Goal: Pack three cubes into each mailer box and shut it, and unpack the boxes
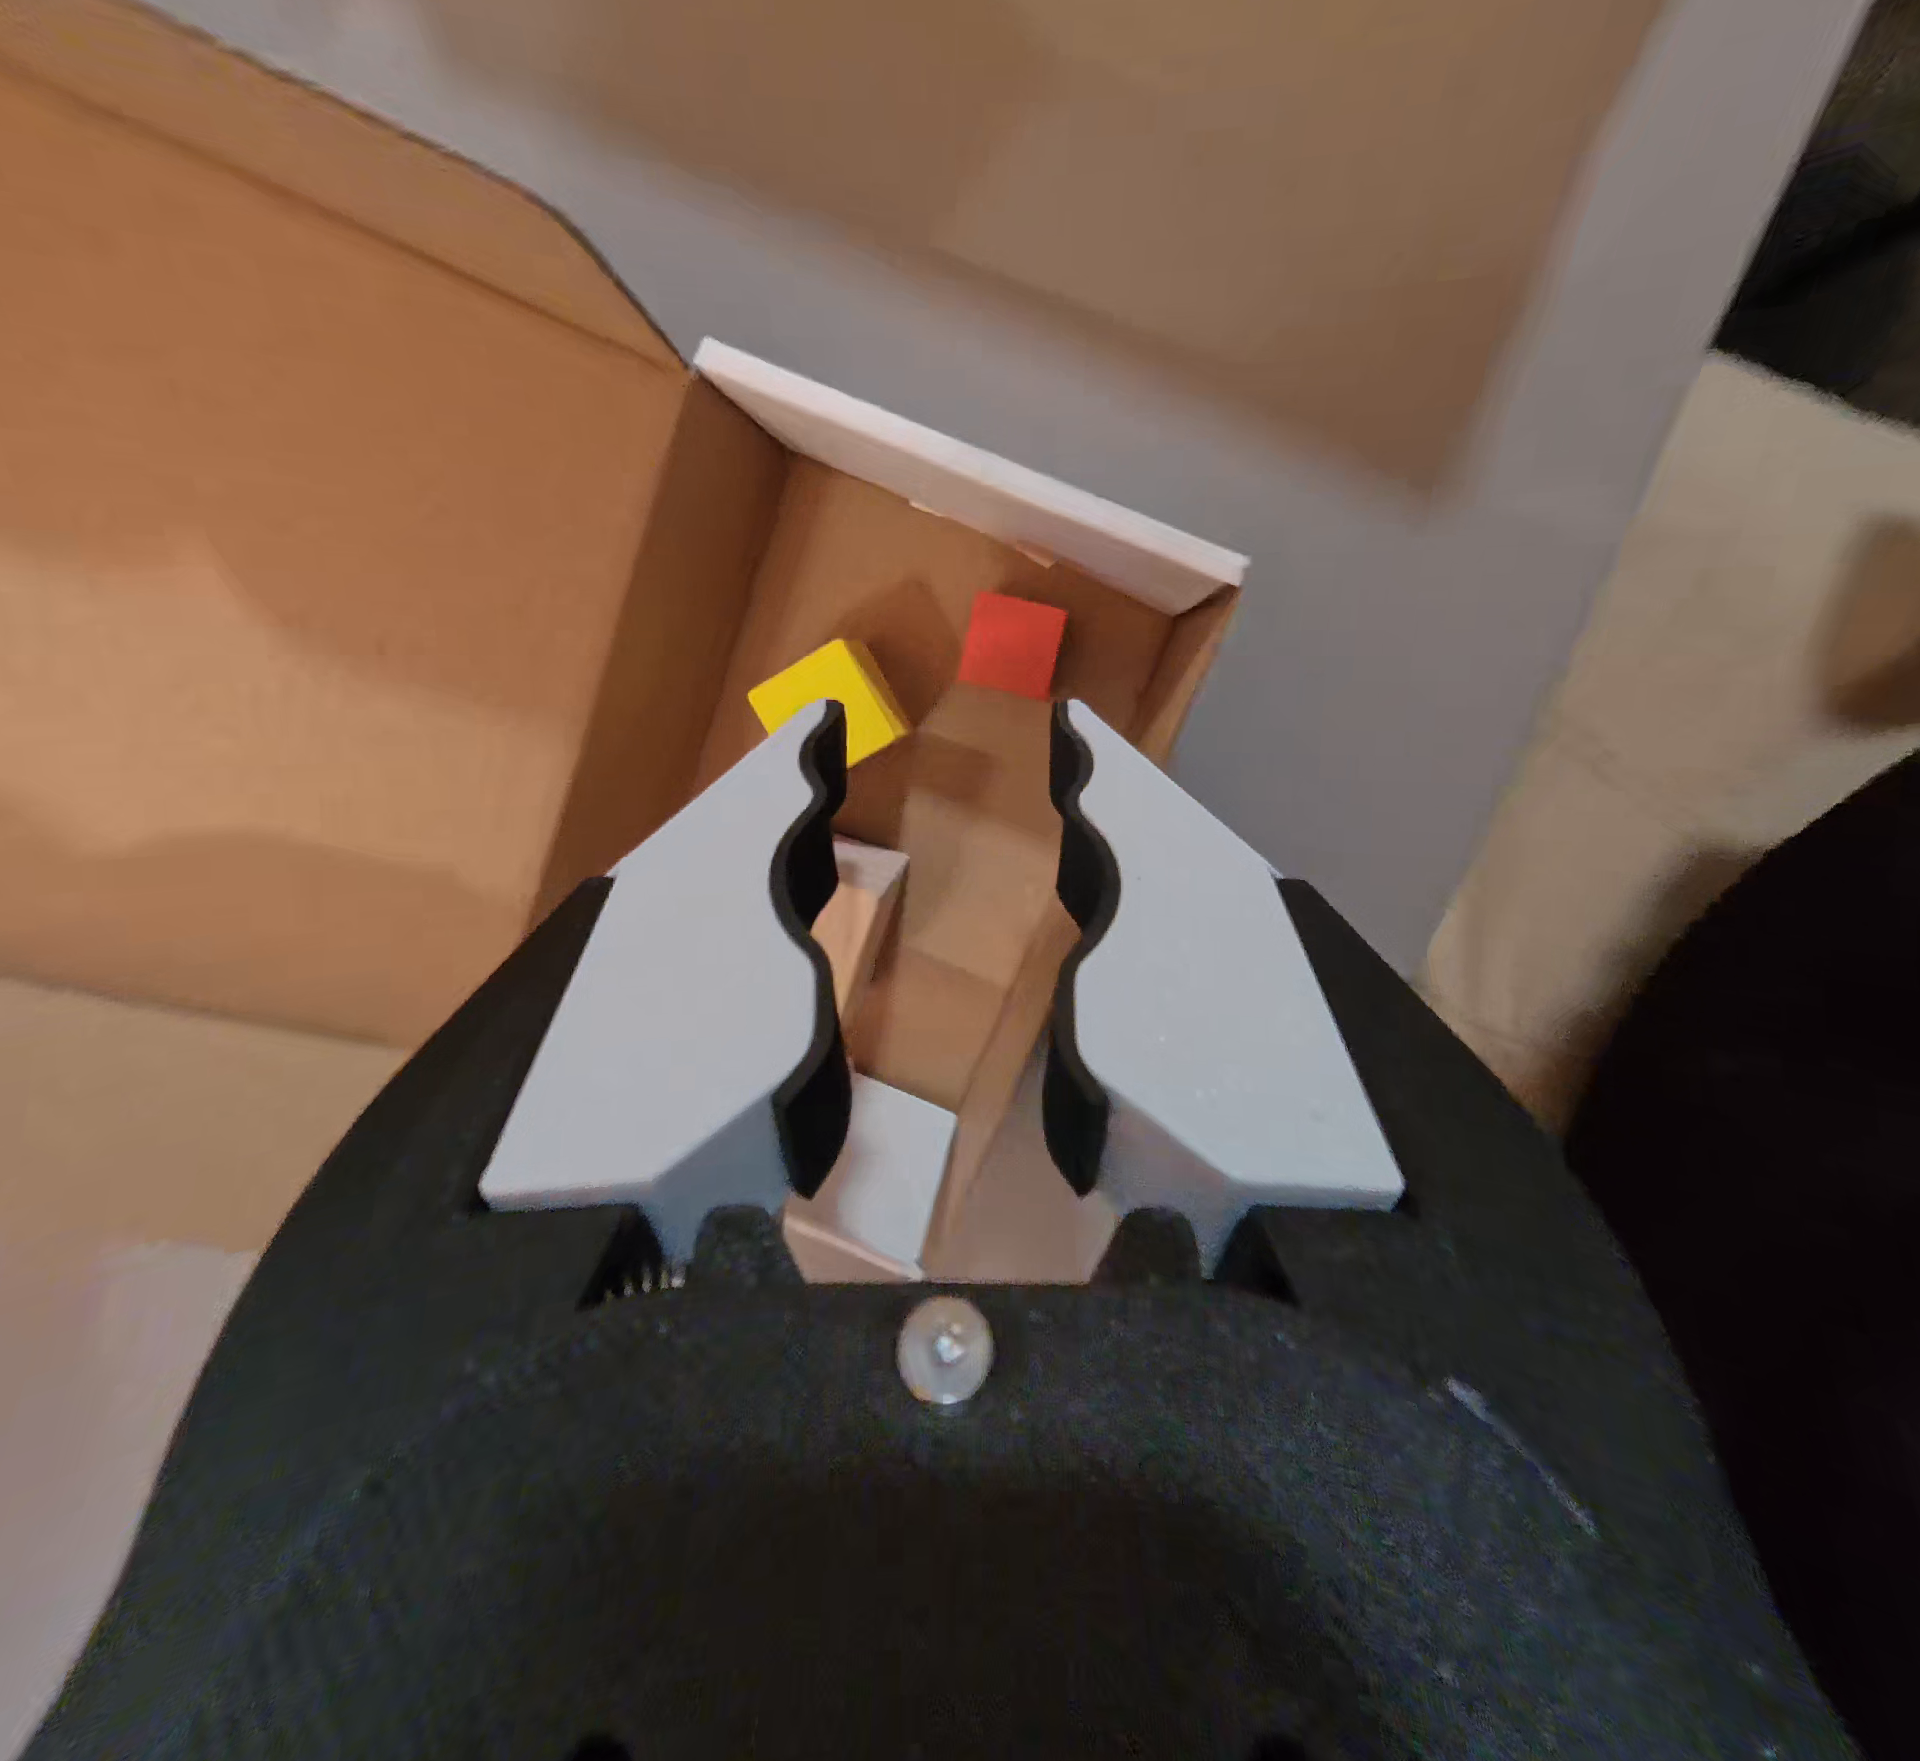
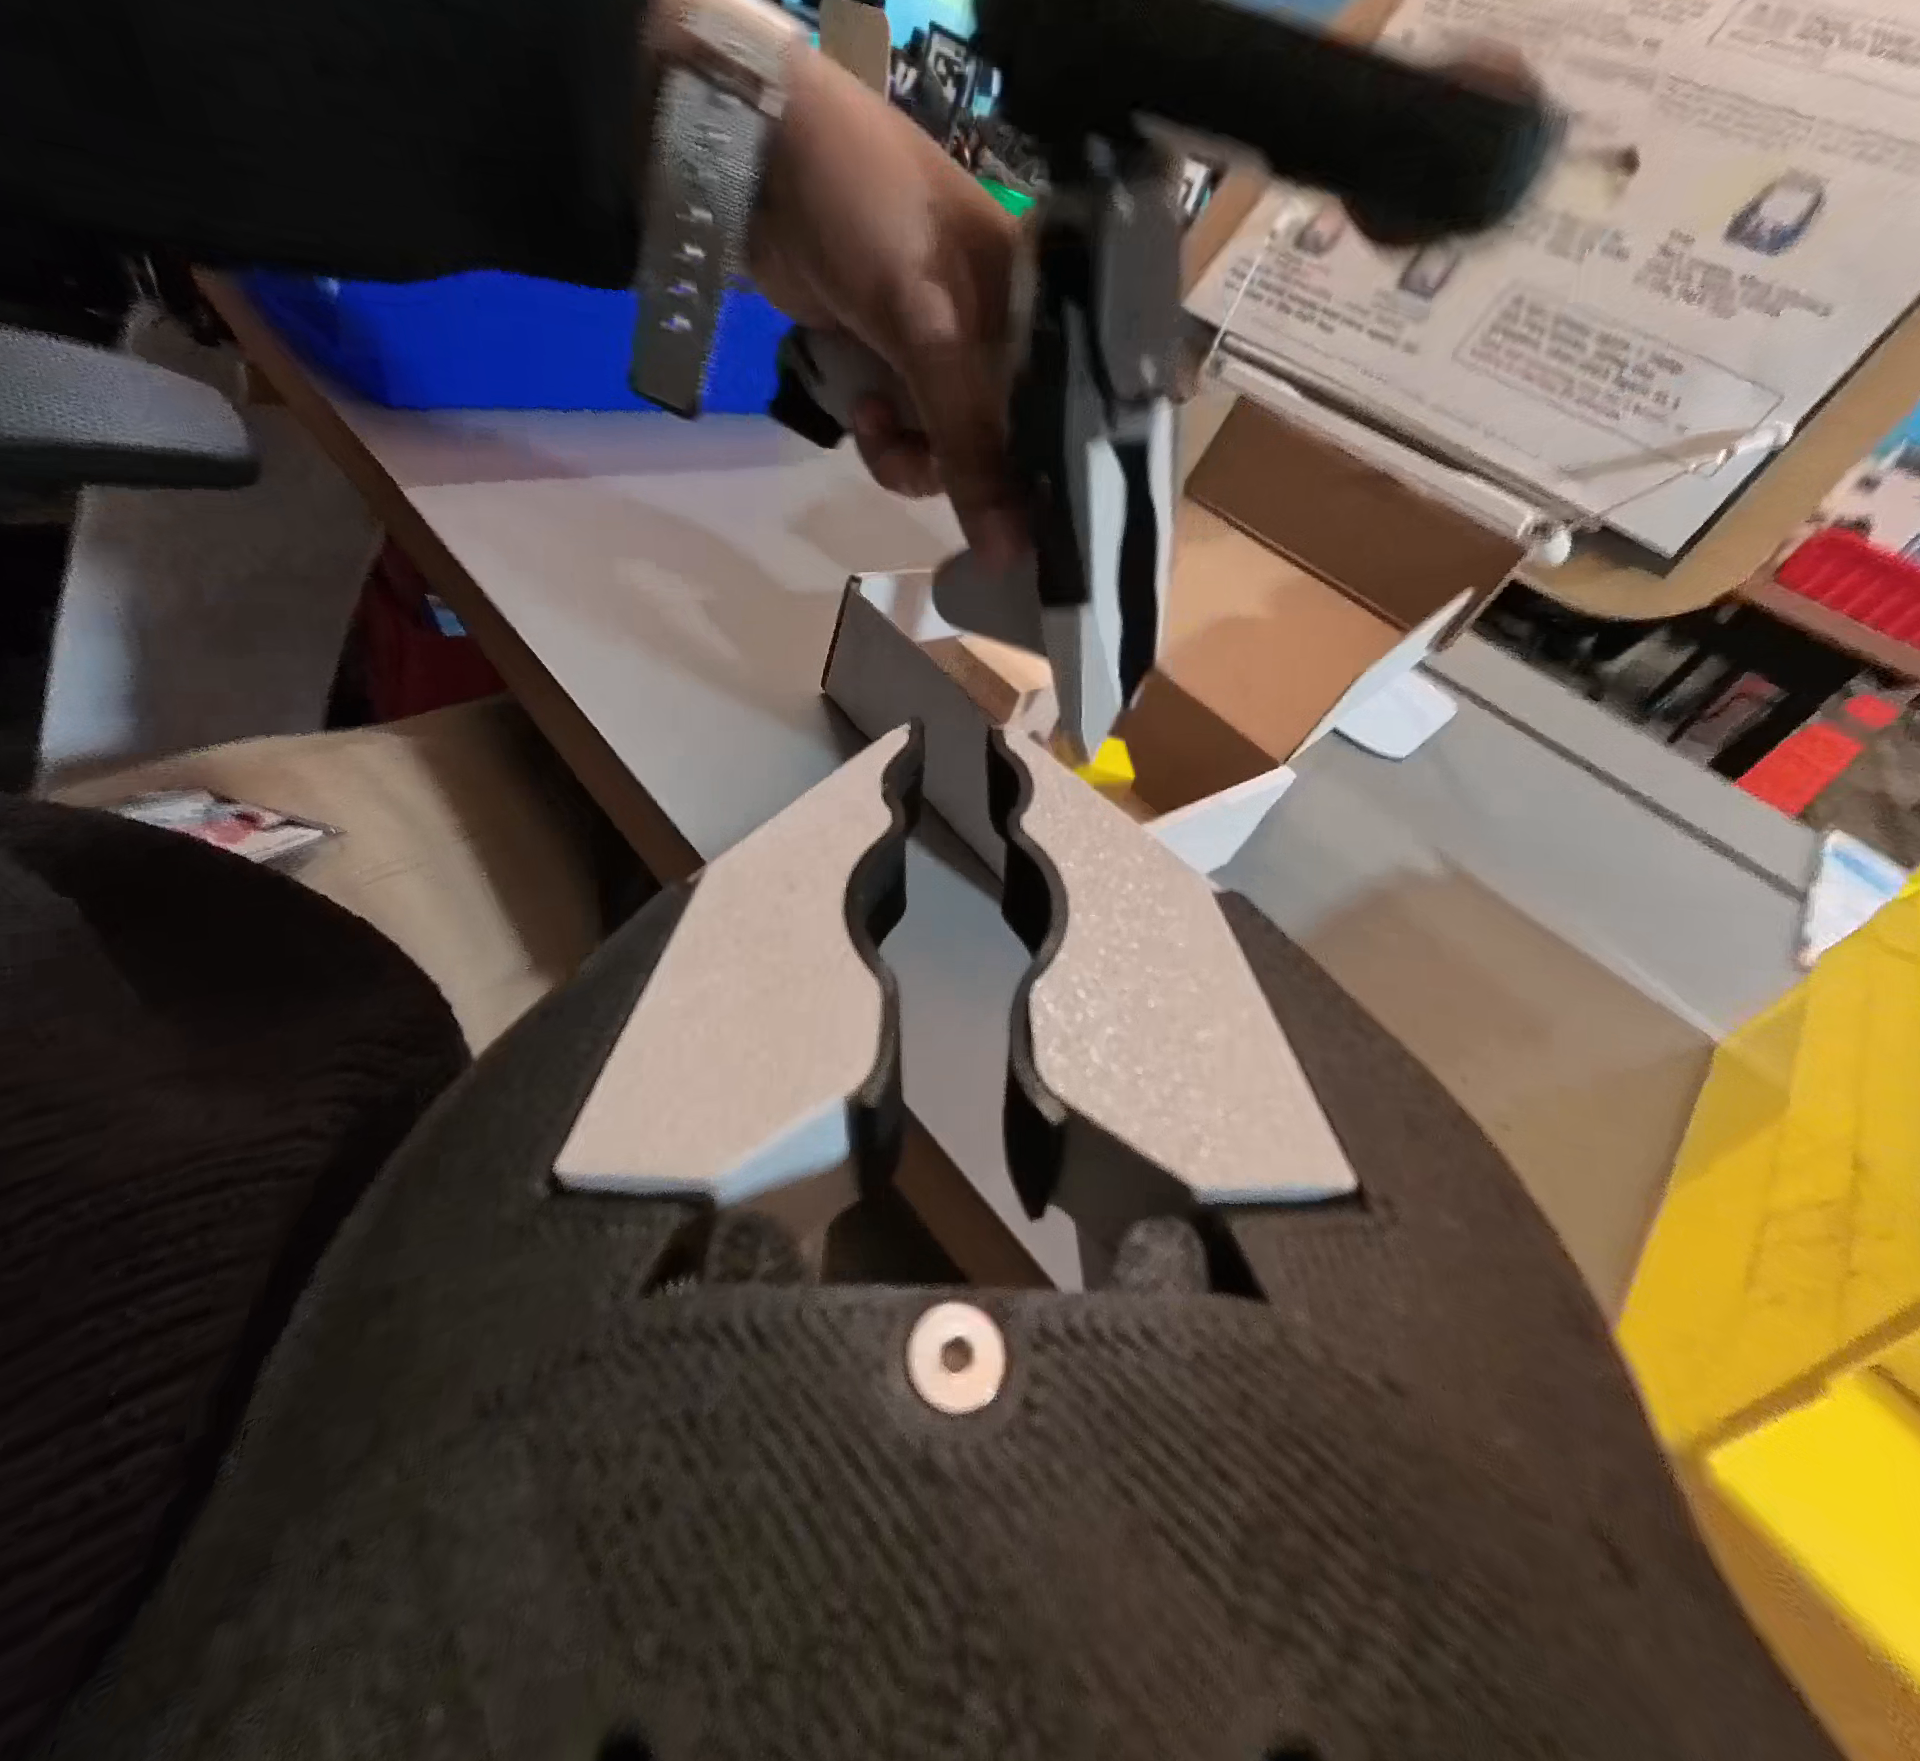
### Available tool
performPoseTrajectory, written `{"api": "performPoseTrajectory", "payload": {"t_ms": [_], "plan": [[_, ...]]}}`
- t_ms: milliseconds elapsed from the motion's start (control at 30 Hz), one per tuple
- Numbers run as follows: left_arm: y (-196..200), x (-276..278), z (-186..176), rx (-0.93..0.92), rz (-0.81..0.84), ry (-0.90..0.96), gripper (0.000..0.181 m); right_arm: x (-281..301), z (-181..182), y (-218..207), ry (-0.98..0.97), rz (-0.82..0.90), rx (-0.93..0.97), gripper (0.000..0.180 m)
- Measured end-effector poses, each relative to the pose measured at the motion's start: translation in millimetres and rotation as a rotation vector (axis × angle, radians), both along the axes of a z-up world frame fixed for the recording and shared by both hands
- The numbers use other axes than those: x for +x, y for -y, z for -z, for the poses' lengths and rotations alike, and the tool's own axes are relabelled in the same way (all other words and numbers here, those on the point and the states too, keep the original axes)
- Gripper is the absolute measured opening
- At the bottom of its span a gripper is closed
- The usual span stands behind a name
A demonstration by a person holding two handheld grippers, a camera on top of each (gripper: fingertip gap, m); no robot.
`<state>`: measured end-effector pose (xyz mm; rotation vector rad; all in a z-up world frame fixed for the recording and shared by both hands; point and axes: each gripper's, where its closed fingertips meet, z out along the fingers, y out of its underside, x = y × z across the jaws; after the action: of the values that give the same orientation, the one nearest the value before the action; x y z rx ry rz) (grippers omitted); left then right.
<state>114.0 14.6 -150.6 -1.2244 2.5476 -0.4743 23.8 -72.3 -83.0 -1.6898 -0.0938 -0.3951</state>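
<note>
— Inside the open mailer box (image 1: 1091, 776), what is going on?

— The left hand-held gripper (image 1: 945, 724) is reaching down into it, jaws parted and holding nothing. A yellow cube (image 1: 831, 688) is lying just past its left fingertip and a red cube (image 1: 1011, 646) is sitting a little farther in, toward the far wall.

— Packing or unpacking?

— Hard to say from blurred views; I am guessing a cube is either being fetched out or has just been dropped in. I am seeing only two cubes, and a third may be hidden.

— And the other one?

— The right hand-held gripper (image 2: 956, 740) is hovering near the box's near wall over the counter (image 2: 665, 589), jaws slightly apart, empty.

— Next move?

— If unpacking, the left needs to be shifting leftward to straddle the yellow cube, then squeezing.
</note>
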Motion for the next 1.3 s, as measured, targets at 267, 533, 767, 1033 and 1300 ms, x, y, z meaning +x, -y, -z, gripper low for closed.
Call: {"api": "performPoseTrajectory", "payload": {"t_ms": [267,533,767,1033,1300], "plan": [[-58,-26,-74,-0.469,-0.401,0.507,0.0,42,4,-14,-0.33,0.027,0.104,0.024],[-120,-30,-65,-0.84,-0.685,0.653,0.025,135,-15,-66,-0.148,0.242,0.203,0.032],[-113,2,-51,-0.766,-0.62,0.652,0.06,171,-11,-94,-0.15,0.296,0.192,0.035],[-112,30,-61,-0.675,-0.626,0.697,0.055,183,5,-96,-0.251,0.302,0.113,0.016],[-87,-5,-62,-0.656,-0.519,0.685,0.047,135,13,-77,-0.139,0.179,0.001,0.006]]}}
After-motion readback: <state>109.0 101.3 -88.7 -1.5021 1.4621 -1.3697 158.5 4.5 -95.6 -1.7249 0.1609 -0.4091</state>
